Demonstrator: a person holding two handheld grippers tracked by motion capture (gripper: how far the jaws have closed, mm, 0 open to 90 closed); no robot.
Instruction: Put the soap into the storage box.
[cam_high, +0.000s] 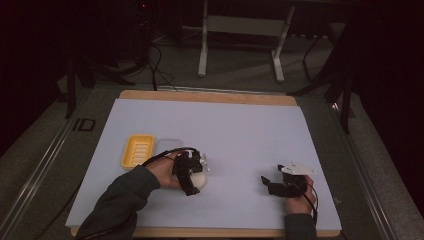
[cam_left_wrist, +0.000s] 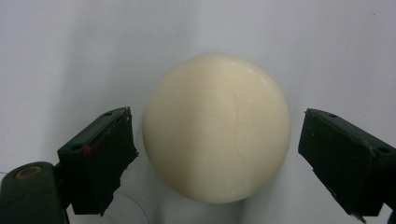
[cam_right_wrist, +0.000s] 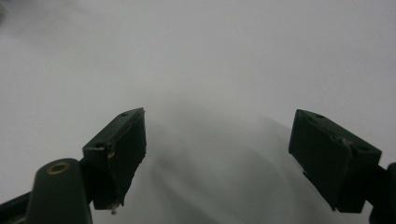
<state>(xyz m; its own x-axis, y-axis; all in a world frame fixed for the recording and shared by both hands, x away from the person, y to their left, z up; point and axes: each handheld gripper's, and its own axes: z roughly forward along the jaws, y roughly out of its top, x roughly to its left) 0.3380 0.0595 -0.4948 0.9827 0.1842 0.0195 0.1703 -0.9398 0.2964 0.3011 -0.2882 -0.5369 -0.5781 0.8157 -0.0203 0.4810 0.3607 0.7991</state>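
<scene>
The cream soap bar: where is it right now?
The cream soap bar lies on the white table sheet between the open fingers of the left gripper, just right of the yellow soap dish.

Dim, murky surroundings; soft shadows.

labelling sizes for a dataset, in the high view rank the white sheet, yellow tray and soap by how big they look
1. white sheet, by far the largest.
2. yellow tray.
3. soap, smallest, but the left claw covers part of it, so its full size there is unsure.
</scene>
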